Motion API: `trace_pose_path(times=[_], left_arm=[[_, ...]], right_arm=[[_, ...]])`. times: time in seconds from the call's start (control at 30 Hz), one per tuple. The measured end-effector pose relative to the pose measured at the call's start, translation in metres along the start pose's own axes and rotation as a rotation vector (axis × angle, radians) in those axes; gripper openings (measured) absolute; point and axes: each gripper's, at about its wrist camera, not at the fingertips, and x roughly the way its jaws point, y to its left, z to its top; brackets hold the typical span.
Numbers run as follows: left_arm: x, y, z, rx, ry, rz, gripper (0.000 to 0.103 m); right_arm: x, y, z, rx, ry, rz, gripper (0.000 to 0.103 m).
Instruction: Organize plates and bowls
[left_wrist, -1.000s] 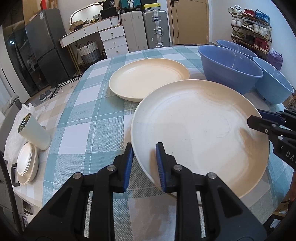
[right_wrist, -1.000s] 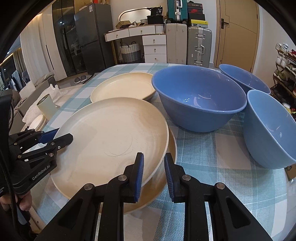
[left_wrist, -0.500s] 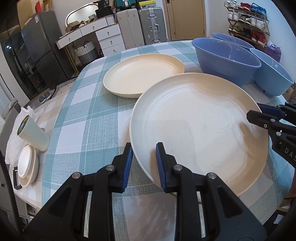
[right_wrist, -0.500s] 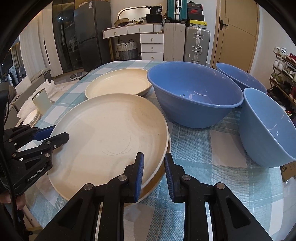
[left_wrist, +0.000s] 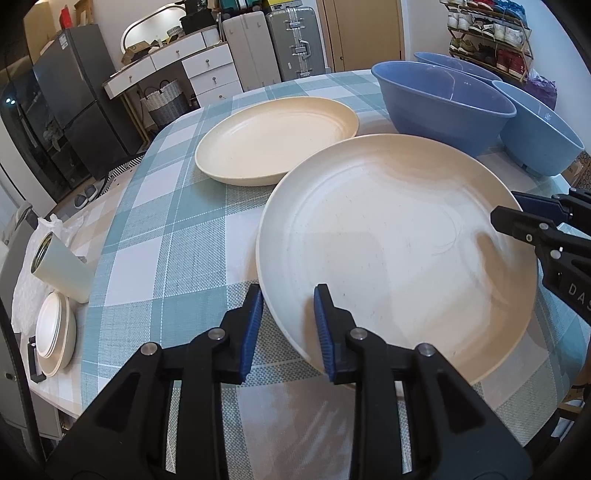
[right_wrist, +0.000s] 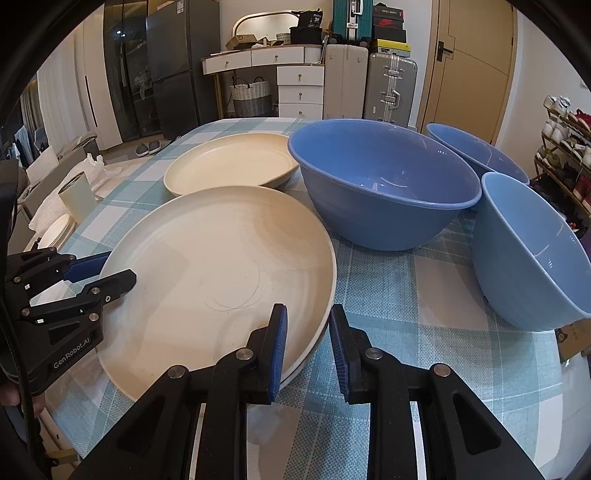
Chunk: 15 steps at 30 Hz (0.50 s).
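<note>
Both grippers straddle opposite rims of the nearest cream plate (left_wrist: 399, 236): left gripper (left_wrist: 288, 325) has just been opening, its blue pads slightly off the rim; right gripper (right_wrist: 306, 343) sits narrow about the rim, grip uncertain. That plate rests on another, whose edge barely shows beneath. Beyond lies a third cream plate (right_wrist: 231, 164), empty. Three empty blue bowls (right_wrist: 384, 184) stand right. Checked tablecloth (left_wrist: 166, 236); suitcases (right_wrist: 369, 85) and drawers behind.

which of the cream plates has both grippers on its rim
The near plate, on top of another plate: the left gripper and right gripper straddle its opposite edges. The far plate lies alone, untouched, beside the blue bowls.
</note>
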Motion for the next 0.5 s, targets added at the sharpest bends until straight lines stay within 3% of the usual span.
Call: trace_pose_path(times=[0.37, 0.5], left_arm=[[-0.001, 0.006, 0.001, -0.032, 0.005, -0.051, 0.029], [-0.002, 0.014, 0.002, -0.074, 0.007, -0.103, 0.037]], right_arm=[[0.002, -0.002, 0.001, 0.004, 0.004, -0.009, 0.025], [-0.003, -0.003, 0.004, 0.004, -0.001, 0.004, 0.028]])
